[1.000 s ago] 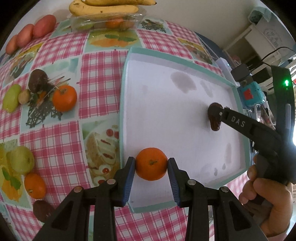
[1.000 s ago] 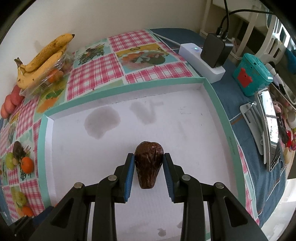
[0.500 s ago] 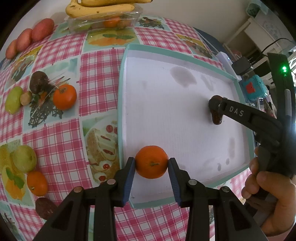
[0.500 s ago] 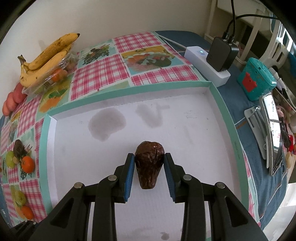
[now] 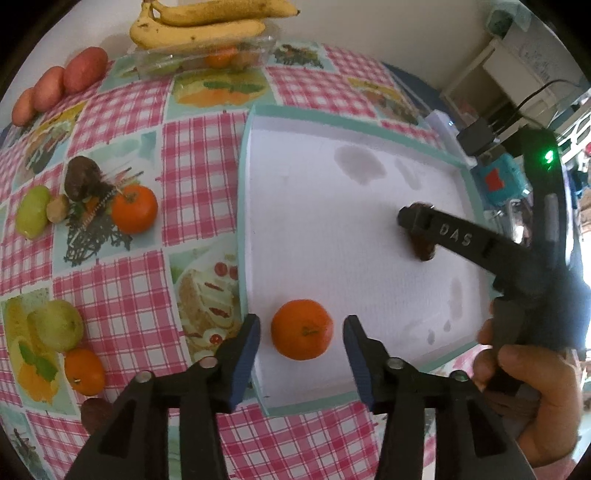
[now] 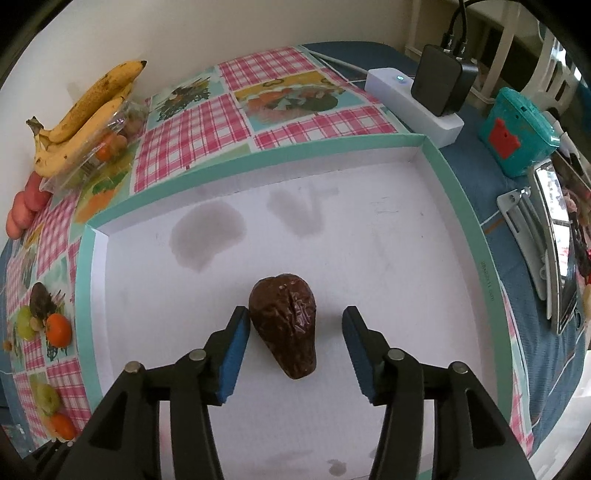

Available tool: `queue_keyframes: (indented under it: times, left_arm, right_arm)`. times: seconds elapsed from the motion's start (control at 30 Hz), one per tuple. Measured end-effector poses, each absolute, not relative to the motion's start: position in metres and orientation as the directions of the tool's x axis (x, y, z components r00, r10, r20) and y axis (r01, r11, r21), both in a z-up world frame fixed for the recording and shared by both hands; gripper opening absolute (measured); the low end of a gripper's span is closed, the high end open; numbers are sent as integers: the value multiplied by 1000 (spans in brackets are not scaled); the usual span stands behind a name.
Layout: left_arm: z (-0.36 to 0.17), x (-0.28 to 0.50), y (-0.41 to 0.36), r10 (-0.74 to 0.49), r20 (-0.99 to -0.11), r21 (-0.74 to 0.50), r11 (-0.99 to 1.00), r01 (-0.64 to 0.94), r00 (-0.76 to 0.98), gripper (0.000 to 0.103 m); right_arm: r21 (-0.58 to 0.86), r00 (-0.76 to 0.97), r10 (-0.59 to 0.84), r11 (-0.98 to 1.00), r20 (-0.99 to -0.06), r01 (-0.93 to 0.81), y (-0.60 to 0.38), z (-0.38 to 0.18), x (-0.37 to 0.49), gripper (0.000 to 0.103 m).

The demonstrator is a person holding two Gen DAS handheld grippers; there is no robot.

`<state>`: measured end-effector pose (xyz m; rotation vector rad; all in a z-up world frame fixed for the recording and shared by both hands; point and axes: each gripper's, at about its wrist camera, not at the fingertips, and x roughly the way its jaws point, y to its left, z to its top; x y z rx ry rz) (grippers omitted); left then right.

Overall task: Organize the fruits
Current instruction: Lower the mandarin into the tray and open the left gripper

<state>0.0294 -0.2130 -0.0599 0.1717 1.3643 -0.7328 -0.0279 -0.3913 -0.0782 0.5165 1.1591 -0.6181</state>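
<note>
- Left gripper (image 5: 301, 330): fingers (image 5: 245, 347) spread apart, a visible gap on each side of the orange (image 5: 301, 328), which lies between them without contact
- Orange sits on the white floor of the tray (image 5: 243, 221), in the tray's lower left corner, low centre of the left wrist frame
- Right gripper (image 6: 295, 334): fingers (image 6: 234, 349) spread apart; the left pad is touching or just beside the dark brown wrinkled fruit (image 6: 288, 325), the right pad stands well clear of it
- Brown fruit lies on the tray (image 6: 461, 206) floor, centre of the right wrist frame, narrow end toward the camera
- In the left wrist frame the right gripper (image 5: 417, 229) enters from the right edge, held by a hand (image 5: 535, 391); the brown fruit (image 5: 423, 251) is mostly hidden behind it
- Tray floor carries grey stains toward its far side
- Tray rests on the desk (image 5: 207, 155), covered in a pink checked cloth
- Left of the tray: a second orange (image 5: 133, 213), a green fruit (image 5: 33, 216), another dark fruit (image 5: 82, 178); lower left, a green fruit (image 5: 55, 325) and a small orange (image 5: 84, 371)
- Top of frame: bananas (image 5: 199, 24) on a clear punnet (image 5: 207, 57); red fruits (image 5: 70, 75) upper left
- Right wrist frame, upper right: white power strip (image 6: 413, 107) with black adapter, teal box (image 6: 517, 133)
</note>
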Motion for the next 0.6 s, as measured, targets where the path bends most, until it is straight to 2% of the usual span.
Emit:
queue_keyframes:
  times: [0.13,0.3,0.4,0.47,0.6]
  left_arm:
    - [-49,33,-210,-395,-918,-304,767,565,44,64]
    - [-38,44,-197,-407,-910,-305,789,534,81,77]
    - [-37,54,-185,-382,-916,-278,824,494,123,78]
    - [-37,62,-175,-358,-921,-256,854,453,155,80]
    - [-37,78,-150,-284,-926,-185,916,355,249,98]
  right_arm:
    - [61,280,-193,714,-941,698,-393,-74,-32,73]
    - [49,272,-208,705,-939,707,-396,-72,-34,74]
    - [43,267,-218,695,-939,718,-397,-71,-36,86]
    - [35,267,-228,695,-936,718,-396,-69,-37,86]
    - [26,275,-242,706,-930,708,-391,-66,-36,86]
